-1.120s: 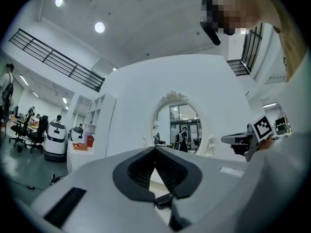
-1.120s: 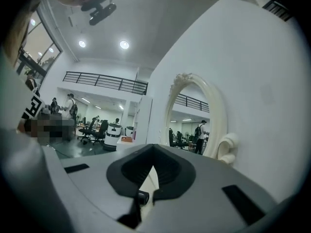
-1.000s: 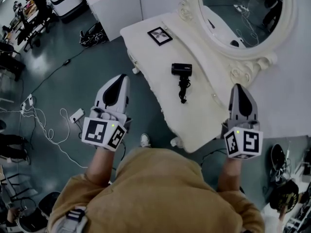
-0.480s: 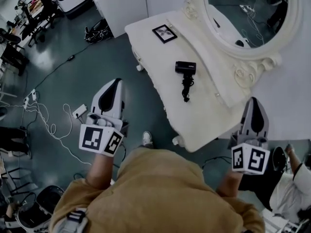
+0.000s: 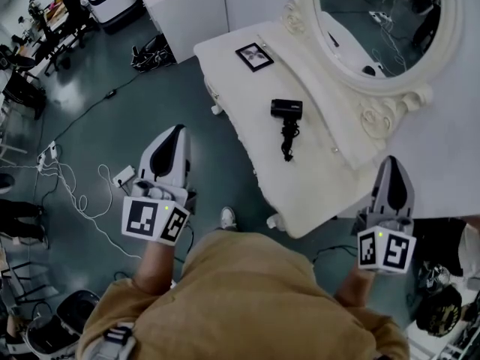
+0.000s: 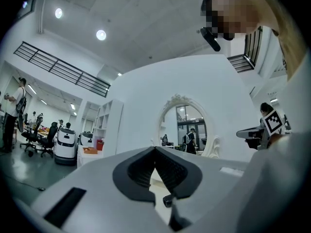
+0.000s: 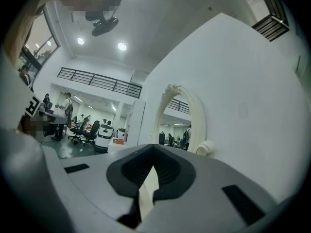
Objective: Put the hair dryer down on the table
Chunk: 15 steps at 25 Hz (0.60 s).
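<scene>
The black hair dryer (image 5: 286, 109) lies on the white dressing table (image 5: 315, 178), and its cord (image 5: 287, 137) trails toward the front edge. Neither gripper touches it. My left gripper (image 5: 177, 131) hangs over the floor, left of the table and well short of the dryer. In the left gripper view its jaws (image 6: 155, 152) meet at the tip with nothing between them. My right gripper (image 5: 393, 163) is off the table's near right corner, below and right of the dryer. Its jaws (image 7: 153, 150) are also shut and empty.
A framed picture (image 5: 254, 56) rests at the table's far end. An ornate oval mirror (image 5: 375, 28) rises along the table's right side. A white cabinet (image 5: 180, 6) stands behind. Cables and a power strip (image 5: 120, 177) lie on the floor at left. My shoe (image 5: 224, 217) shows below.
The right gripper has drawn back and to the right, away from the table. The left gripper has dropped slightly. The hair dryer has stayed on the table.
</scene>
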Each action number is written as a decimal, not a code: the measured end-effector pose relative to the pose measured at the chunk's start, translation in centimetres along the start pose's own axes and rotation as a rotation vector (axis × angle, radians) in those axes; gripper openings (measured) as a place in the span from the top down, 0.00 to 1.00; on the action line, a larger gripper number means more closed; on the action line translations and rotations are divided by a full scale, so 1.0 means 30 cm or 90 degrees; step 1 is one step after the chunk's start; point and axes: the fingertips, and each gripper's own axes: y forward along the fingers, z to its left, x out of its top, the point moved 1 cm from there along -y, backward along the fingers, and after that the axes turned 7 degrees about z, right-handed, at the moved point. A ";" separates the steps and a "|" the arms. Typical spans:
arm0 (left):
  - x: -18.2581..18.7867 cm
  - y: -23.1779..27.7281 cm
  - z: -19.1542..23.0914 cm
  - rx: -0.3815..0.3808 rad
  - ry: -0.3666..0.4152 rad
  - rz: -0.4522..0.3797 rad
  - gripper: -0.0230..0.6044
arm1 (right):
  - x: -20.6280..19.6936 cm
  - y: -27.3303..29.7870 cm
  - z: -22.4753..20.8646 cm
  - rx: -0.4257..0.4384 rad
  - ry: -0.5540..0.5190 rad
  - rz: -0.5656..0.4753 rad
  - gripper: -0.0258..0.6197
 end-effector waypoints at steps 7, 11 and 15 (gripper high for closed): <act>-0.006 -0.002 -0.006 -0.006 0.000 0.002 0.96 | -0.011 0.006 0.020 0.008 0.007 0.007 0.96; -0.003 -0.009 0.000 -0.007 -0.001 0.003 0.96 | -0.013 0.004 0.031 0.007 0.010 0.012 0.96; -0.001 -0.012 0.004 -0.009 -0.002 0.004 0.96 | -0.015 0.002 0.039 0.005 0.007 0.016 0.96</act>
